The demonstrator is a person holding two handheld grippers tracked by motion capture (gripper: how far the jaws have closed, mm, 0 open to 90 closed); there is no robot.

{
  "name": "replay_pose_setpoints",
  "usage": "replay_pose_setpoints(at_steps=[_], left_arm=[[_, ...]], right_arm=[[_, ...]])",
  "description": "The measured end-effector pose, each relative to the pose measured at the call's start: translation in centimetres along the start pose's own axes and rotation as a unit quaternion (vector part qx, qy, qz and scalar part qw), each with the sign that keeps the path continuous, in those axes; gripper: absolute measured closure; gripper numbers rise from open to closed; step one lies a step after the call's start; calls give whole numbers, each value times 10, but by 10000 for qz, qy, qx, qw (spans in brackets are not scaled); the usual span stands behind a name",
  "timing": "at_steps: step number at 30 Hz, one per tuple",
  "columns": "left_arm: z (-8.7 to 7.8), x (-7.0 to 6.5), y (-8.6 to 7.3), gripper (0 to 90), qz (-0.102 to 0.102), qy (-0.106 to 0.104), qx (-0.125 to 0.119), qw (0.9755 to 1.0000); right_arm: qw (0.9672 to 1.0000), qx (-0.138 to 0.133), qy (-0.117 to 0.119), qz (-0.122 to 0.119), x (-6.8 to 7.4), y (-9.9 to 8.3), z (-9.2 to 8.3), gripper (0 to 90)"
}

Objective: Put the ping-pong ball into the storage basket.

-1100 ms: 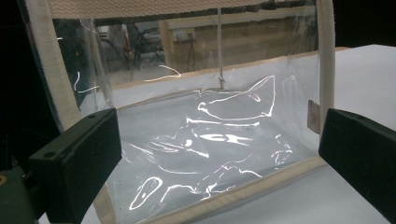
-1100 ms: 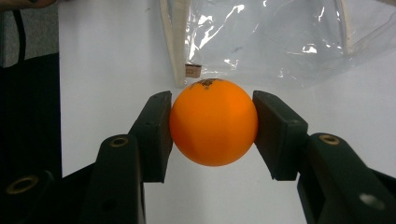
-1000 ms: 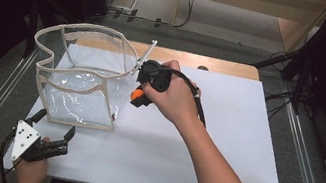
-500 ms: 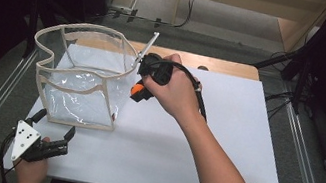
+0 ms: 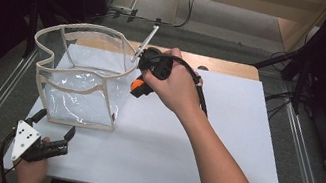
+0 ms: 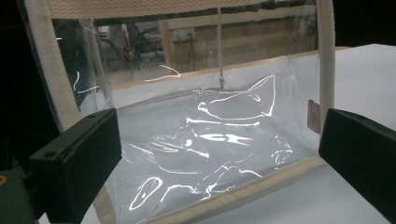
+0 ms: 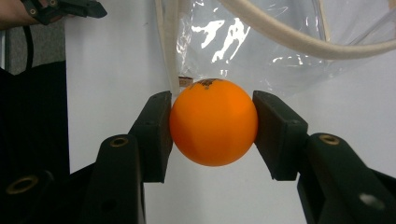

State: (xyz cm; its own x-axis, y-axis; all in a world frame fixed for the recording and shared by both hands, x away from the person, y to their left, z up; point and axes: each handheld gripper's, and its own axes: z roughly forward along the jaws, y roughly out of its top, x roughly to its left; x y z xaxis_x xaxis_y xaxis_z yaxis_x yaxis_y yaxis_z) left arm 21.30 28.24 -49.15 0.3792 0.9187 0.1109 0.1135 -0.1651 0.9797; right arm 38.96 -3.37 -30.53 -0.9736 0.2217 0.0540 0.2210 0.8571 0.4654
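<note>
Right gripper fingers clamp the orange ball beside the clear bag; next, carry it toward ten o'clock over the rim; left gripper fingers gape empty.

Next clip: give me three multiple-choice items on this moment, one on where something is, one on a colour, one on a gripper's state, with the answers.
1. Where is the round orange ball?
A. inside the bag
B. between the right hand-held gripper's jaws
C. loose on the board

2. What colour is the trim of the clear plastic bag?
A. cream
B. red
C. blue

3. How do the left hand-held gripper's jaws stand?
A. clamped on the bag's rim
B. closed on a ball
C. open, nothing between them

Answers: 1 B, both pads press the ball's sides in the right gripper view. 2 A, its fabric edging is cream. 3 C, the jaws stand wide apart, short of the bag.
</note>
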Motion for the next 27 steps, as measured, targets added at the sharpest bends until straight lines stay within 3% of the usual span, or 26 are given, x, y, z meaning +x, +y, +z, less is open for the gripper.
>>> replay_pose_setpoints(at_steps=[27], left_arm=[[0,0,0,0,-1,0,-3,10000]], right_arm=[[10000,-42,-71,40,-10,16,-17,482]])
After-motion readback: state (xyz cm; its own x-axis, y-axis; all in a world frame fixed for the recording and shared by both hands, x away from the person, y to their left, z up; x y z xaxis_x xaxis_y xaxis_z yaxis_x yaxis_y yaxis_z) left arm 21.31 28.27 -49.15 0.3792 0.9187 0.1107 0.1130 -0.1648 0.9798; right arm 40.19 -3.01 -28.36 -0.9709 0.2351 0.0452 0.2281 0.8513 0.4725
